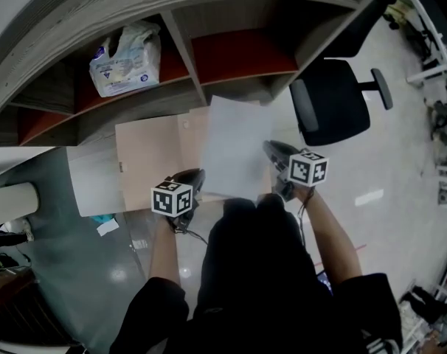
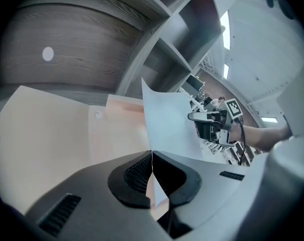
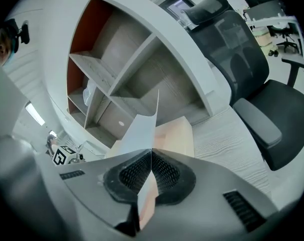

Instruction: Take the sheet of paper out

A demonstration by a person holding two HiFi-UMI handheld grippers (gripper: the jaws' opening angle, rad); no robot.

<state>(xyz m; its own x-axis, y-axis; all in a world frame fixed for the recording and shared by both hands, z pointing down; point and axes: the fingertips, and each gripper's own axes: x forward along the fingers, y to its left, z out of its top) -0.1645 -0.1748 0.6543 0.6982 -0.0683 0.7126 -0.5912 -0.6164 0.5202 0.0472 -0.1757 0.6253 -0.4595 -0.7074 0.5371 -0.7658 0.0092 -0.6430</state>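
Paper, a single white sheet, hangs just above a peach folder, held by two grippers. The left gripper has its ribbed black fingers clenched on the sheet's near-left corner. The right gripper has its fingers clenched on the right edge. In each gripper view the sheet's edge runs straight down the seam between the closed pads.

The sheet looks thin, light and limp. It bows gently between the two holds, and its far corner stands free above the folder. It would likely crease or tear if the grippers pulled apart or twisted against each other. It could also slide out of a slack pinch, though the ribbed rubber should bite well. The margins are the place to grip it, at two spaced points as here, so that it hangs flat. It appears clear of the folder, so the taking-out looks nearly done.

The folder reads as matte card, lying open in flat rectangular panels on a pale grained surface. One panel carries a small round stud. Whether that surface is a worktop or the floor cannot be told. Behind the folder curves a shelf unit of grey wood grain with red-brown inner panels. A crinkled plastic pack sits on one of its shelves. Right of the folder stands a black chair with a padded seat.
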